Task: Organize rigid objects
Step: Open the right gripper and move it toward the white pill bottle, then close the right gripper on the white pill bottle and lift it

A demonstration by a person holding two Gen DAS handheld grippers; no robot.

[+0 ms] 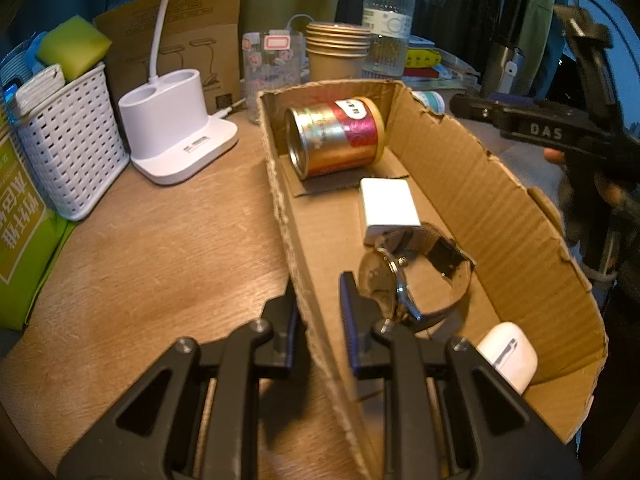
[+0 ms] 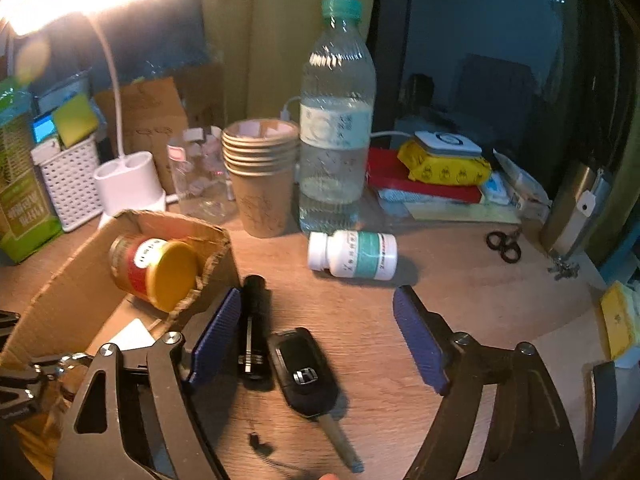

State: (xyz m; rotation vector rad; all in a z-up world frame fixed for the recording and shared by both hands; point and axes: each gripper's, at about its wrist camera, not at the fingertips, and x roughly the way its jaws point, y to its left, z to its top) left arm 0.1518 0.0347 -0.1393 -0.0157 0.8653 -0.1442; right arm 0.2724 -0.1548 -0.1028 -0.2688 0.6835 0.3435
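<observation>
Left wrist view: the left tool (image 1: pixel 318 312) is clamped on the cardboard box (image 1: pixel 496 208) wall; inside the box lie a tin (image 1: pixel 334 142), charger (image 1: pixel 386 206), watch (image 1: pixel 412 276) and earbud case (image 1: pixel 506 354).

Right wrist view: the right tool (image 2: pixel 316 332) gapes empty over a flashlight (image 2: pixel 252 320) and car key (image 2: pixel 304 372) outside the box; a pill bottle (image 2: pixel 352 254) lies beyond. Roughly half remains.

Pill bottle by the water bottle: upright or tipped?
Tipped. The white pill bottle lies on its side on the table, cap pointing left, outside the cardboard box.

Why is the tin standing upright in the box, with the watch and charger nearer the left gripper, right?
Not upright: the tin lies on its side in the box, as the left wrist view shows. Watch and charger do sit nearer the left gripper.
</observation>
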